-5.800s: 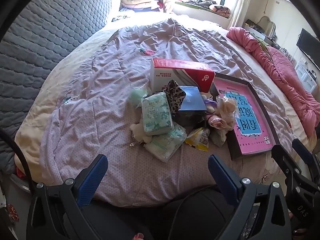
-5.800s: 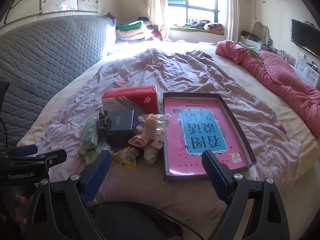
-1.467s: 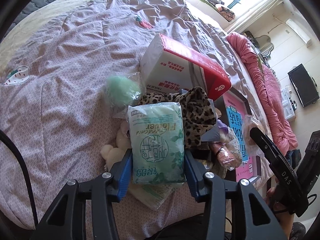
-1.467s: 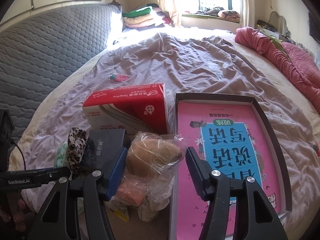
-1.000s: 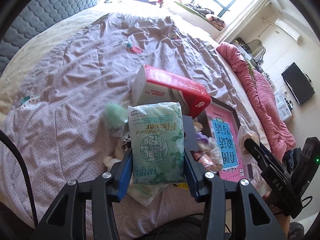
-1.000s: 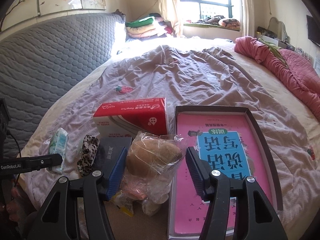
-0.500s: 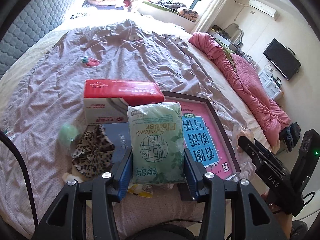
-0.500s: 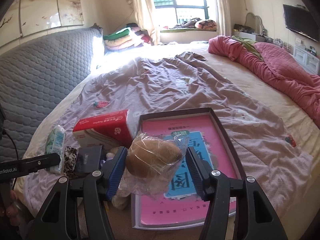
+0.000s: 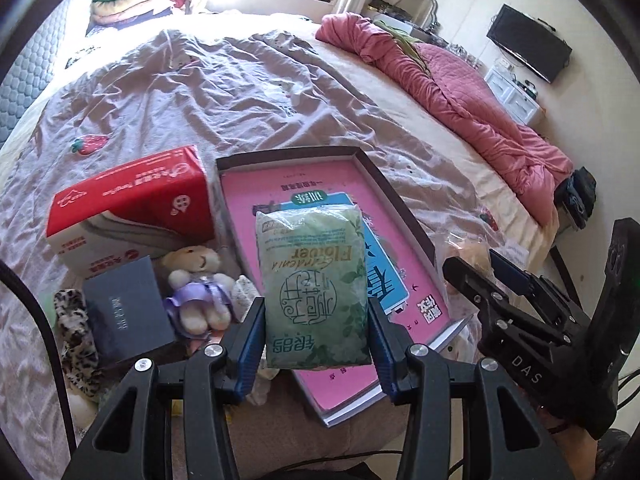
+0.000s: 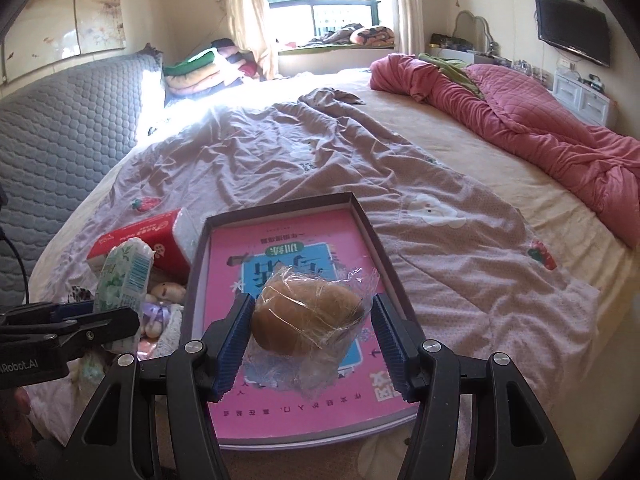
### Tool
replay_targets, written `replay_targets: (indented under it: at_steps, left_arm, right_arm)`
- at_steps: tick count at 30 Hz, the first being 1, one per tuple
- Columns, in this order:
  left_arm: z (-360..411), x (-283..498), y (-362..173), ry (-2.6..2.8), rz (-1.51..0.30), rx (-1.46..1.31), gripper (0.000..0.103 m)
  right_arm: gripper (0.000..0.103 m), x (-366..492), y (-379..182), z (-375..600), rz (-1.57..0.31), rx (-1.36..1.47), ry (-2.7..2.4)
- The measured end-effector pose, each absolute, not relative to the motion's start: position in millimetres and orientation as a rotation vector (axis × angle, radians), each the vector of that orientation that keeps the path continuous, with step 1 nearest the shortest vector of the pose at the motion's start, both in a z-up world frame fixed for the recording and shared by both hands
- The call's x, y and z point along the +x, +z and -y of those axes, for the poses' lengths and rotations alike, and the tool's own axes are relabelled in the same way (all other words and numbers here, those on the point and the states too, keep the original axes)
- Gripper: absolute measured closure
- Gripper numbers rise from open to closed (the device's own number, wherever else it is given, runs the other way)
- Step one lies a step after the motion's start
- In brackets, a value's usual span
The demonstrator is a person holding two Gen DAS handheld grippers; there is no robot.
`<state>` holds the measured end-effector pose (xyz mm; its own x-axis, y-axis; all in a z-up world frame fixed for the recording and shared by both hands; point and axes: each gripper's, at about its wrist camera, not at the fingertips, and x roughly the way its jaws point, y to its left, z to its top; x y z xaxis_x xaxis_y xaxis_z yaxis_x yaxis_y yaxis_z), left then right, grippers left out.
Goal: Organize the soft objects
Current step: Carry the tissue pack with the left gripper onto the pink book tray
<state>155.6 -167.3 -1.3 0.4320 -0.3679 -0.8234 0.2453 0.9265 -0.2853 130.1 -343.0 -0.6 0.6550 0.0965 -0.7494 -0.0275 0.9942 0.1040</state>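
Note:
My left gripper (image 9: 316,340) is shut on a green tissue pack (image 9: 316,284) and holds it above the near left part of the pink-lined tray (image 9: 392,196). My right gripper (image 10: 310,340) is shut on a bun wrapped in clear plastic (image 10: 308,316), held above the same tray (image 10: 360,208). The tissue pack also shows in the right wrist view (image 10: 124,276), and the right gripper with the bun in the left wrist view (image 9: 492,280). A small plush bear (image 9: 196,284) lies left of the tray on the bedcover.
Left of the tray lie a red tissue box (image 9: 132,208), a dark blue box (image 9: 124,312) and a leopard-print cloth (image 9: 76,332). A pink quilt (image 10: 540,124) is heaped at the far right of the bed. A grey padded headboard (image 10: 60,128) stands on the left.
Both grippers have swung right over the tray, each still holding its item. The tissue pack moved from above the pile to above the tray; the bun moved further over it.

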Motion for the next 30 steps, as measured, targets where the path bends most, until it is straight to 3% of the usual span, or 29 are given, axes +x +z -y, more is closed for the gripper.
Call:
replay_targets:
  at_steps: [12,30]
  left_arm:
    - [224.3,168.5,-47.5,-0.458,-1.211,0.023,0.055]
    - [244.7,168.0,-81.4,-0.463,-1.320,0.119,0.054]
  right_arm:
    - [0.041,140.0,-51.4,360.4,-0.998,0.044,0.079]
    - [0.040,146.9,-75.8,360.8,-1.066,-0.092,0.110]
